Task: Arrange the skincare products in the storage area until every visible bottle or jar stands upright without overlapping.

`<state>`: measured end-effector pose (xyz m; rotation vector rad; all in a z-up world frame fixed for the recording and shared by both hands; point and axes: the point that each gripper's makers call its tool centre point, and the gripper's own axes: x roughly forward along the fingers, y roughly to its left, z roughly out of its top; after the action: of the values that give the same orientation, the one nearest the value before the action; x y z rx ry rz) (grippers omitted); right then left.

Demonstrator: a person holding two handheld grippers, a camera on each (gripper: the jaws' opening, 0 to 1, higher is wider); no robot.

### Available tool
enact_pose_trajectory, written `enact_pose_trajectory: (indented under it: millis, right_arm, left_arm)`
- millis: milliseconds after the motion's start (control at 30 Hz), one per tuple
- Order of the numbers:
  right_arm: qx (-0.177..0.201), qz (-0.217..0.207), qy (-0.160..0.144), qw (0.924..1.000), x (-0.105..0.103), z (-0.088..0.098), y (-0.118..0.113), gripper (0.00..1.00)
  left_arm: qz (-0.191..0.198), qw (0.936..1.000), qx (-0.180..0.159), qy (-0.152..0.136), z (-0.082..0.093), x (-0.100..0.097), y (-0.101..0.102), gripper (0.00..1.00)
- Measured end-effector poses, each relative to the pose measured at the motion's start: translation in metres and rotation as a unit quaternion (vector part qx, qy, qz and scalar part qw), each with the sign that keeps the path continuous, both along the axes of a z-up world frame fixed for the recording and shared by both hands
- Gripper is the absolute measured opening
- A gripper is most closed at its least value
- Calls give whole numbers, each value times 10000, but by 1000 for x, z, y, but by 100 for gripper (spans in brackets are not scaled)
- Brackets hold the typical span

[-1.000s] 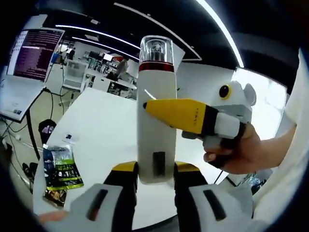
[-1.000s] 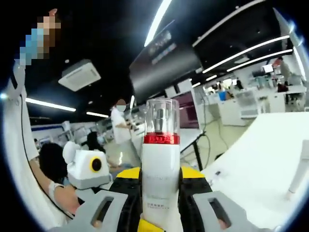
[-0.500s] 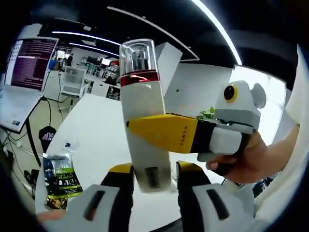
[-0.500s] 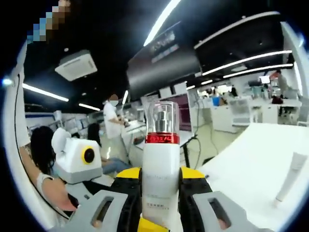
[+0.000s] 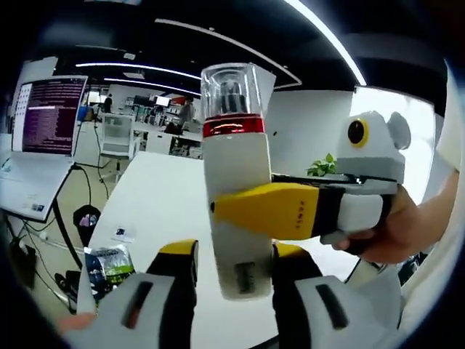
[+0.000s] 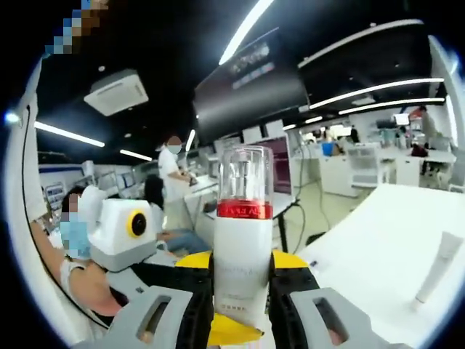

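Observation:
A white pump bottle (image 5: pixel 236 196) with a red band and a clear cap is held upright in the air. My right gripper (image 5: pixel 240 211) comes in from the right and is shut across its middle, one yellow jaw in front of it. The bottle's base hangs between the jaws of my left gripper (image 5: pixel 234 254), which stand a little apart from it, open. In the right gripper view the same bottle (image 6: pixel 242 240) rises between the jaws of my right gripper (image 6: pixel 240 262). A yellow tip of the left gripper (image 6: pixel 231 333) crosses low in front of it.
A white table (image 5: pixel 156 203) lies below, with a green and black packet (image 5: pixel 109 263) near its left edge. A white tube (image 6: pixel 438 267) lies on the table (image 6: pixel 378 247) at the right. A monitor (image 5: pixel 45 109) stands at the left. A hand (image 5: pixel 385 236) holds the right gripper.
The left jaws, tight on the bottle's base a second ago, now stand slightly apart from it. The right gripper keeps its hold, and the bottle tilted and came back upright.

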<state>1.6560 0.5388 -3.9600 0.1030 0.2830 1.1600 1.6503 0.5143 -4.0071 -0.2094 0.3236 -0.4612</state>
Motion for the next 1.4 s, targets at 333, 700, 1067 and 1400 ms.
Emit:
enact_pose_trajectory:
  millis: [333, 700, 1067, 1400]
  right_arm:
    - [128, -213, 225, 9994, -1, -8, 3, 24]
    - [91, -149, 335, 9993, -3, -12, -2, 26]
    - [181, 181, 654, 9975, -11, -14, -8, 31]
    - [577, 603, 800, 9933, -13, 5, -5, 39]
  left_arm:
    - [-83, 9986, 525, 34, -5, 1, 3, 24]
    - [-369, 9970, 655, -177, -6, -3, 1, 23]
    - [-712, 9965, 409, -132, -10, -12, -6, 23]
    - [-1300, 9914, 46, -142, -5, -28, -29, 23]
